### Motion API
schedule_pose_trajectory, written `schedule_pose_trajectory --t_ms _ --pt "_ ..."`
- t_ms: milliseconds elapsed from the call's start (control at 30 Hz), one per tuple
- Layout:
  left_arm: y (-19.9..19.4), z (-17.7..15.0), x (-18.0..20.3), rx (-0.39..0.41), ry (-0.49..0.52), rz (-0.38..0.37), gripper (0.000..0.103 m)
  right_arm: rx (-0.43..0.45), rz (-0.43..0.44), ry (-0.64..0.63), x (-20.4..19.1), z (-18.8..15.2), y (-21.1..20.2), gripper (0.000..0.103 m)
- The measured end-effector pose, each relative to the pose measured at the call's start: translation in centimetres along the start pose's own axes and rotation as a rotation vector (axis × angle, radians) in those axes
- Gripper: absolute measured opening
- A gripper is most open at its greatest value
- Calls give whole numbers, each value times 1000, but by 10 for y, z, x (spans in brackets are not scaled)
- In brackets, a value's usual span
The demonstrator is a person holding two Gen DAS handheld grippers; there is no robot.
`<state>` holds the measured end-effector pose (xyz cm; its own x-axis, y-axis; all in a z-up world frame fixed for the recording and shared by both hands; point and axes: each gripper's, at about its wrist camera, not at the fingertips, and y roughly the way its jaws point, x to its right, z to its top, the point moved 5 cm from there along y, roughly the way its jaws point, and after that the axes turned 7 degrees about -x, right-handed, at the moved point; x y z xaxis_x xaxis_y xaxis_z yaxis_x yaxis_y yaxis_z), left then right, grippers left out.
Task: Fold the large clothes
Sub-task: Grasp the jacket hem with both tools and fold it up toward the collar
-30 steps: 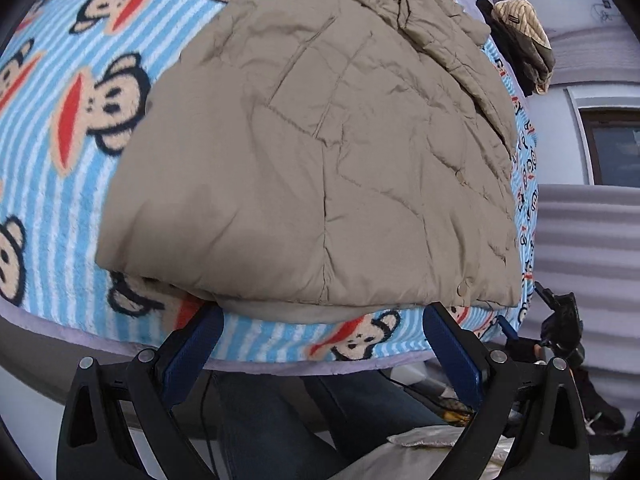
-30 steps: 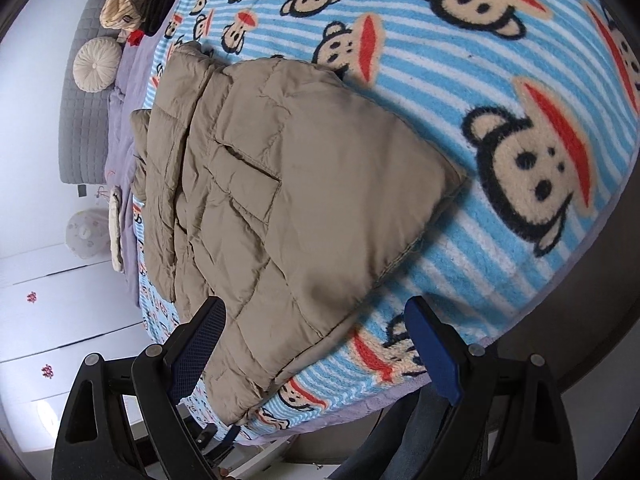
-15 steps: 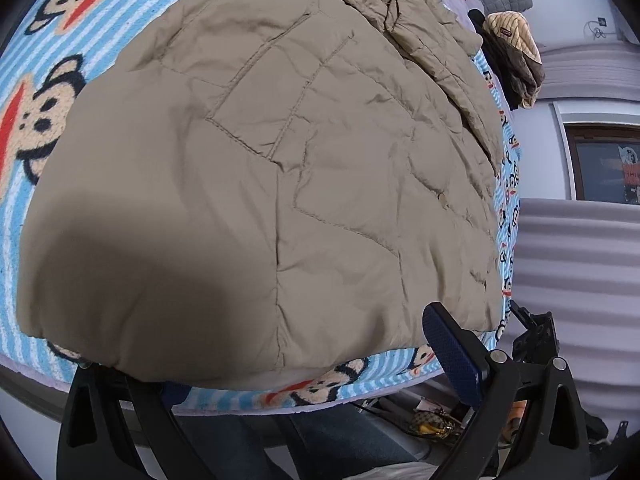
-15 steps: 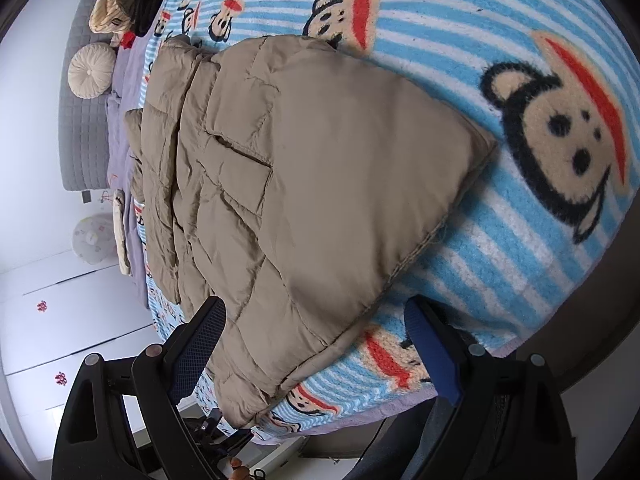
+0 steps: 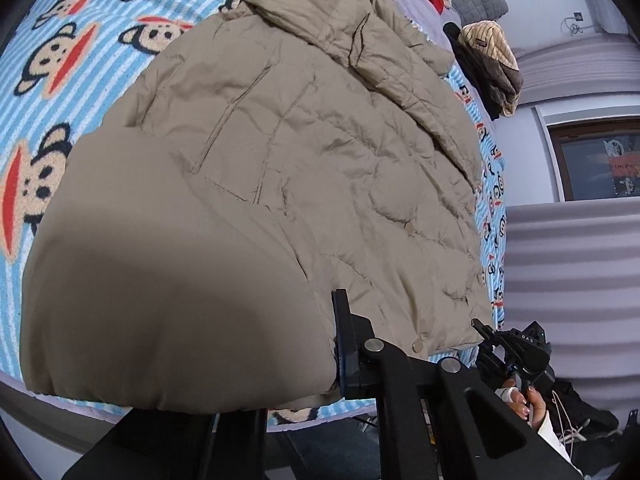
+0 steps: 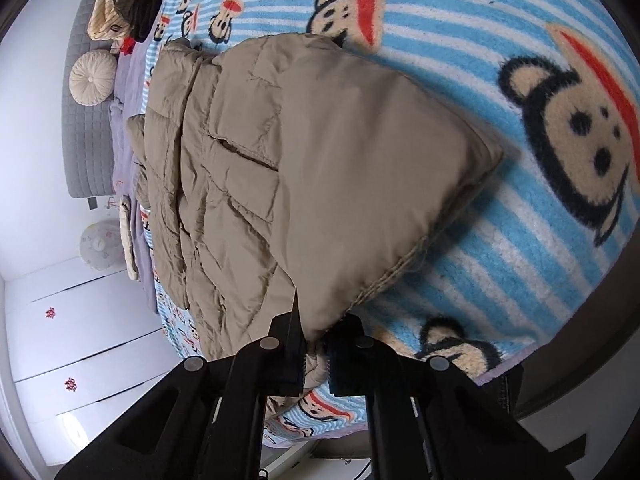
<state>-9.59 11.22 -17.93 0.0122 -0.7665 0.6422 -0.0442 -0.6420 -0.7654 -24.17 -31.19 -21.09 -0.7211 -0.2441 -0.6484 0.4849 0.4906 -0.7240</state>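
1. Your left hand-held gripper (image 5: 338, 344) has just closed its jaws on the near hem of the beige jacket (image 5: 280, 160).
2. Your right hand-held gripper (image 6: 314, 354) has just closed and pinches the jacket's near corner.
3. The jacket lies farther on the monkey blanket (image 6: 500, 240) of the bed.

Left tool (image 5: 336, 344) just clamped on fabric; right tool (image 6: 314, 354) likewise.

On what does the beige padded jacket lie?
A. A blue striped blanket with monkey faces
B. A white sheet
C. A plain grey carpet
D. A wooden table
A: the jacket is spread over the blanket, whose blue and white stripes and monkey faces show all around it.
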Motion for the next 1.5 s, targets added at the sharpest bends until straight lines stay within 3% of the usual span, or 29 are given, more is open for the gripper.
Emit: schedule_pose_trajectory --t_ms 200,367,500,667,900,1000,1267,1367,1500 --pt "-47 38 42 125 67 -13 12 -12 53 -154 -58 15 -13 6" --pt "-81 91 84 252 119 -1 12 -2 83 -309 -135 51 -25 6" --pt "-96 142 119 338 158 51 12 12 90 -464 -208 85 -29 6" --pt "-96 206 145 381 158 141 12 -10 69 -597 -285 134 -14 5" --pt "-59 286 124 315 111 245 12 -55 -35 -631 -339 193 50 6" --pt "-35 309 109 278 126 289 12 -58 -72 -607 -341 211 80 6" --pt "36 372 64 130 113 320 13 -17 -170 -490 -329 258 149 6" --pt "56 385 55 96 97 351 13 -9 -187 -443 -318 272 171 6" --pt "53 381 66 113 159 398 14 2 -192 -427 -314 278 182 6"
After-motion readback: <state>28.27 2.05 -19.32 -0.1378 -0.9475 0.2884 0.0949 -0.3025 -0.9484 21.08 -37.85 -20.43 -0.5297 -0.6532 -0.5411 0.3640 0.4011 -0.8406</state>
